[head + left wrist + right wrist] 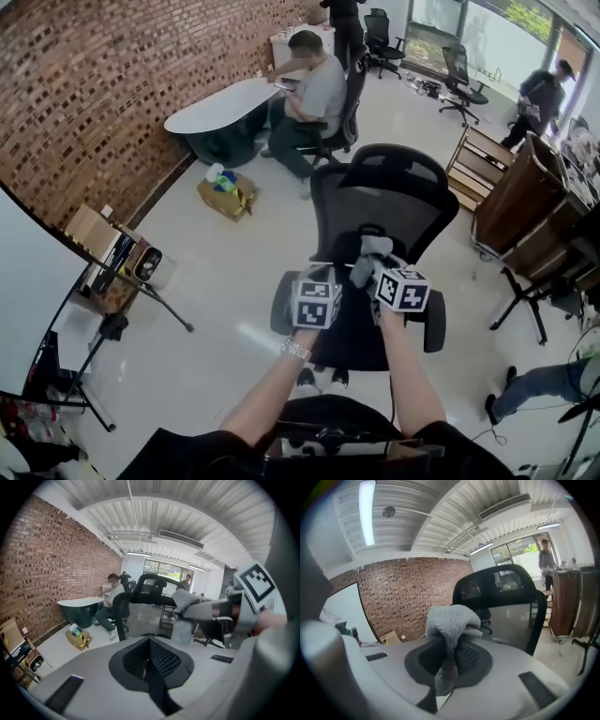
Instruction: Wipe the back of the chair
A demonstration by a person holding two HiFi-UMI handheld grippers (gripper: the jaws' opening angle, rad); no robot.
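Black mesh chair (384,202) stands upright, grey cloth (368,253) bunched before its backrest.

No text, brand, label or number can be read anywhere in these views.

We see the left gripper (322,274) just left of the right gripper (377,270), cloth (369,253) between its jaws, before the chair back (384,202); a desk (220,105) stands behind.

Bright, even daylight pours from the windows (511,42) at the far end, helped by a ceiling tube light (367,513); the pale floor (216,281) carries soft glare. Both gripper views bulge toward black rounded corners (nearest surfaces blurred).
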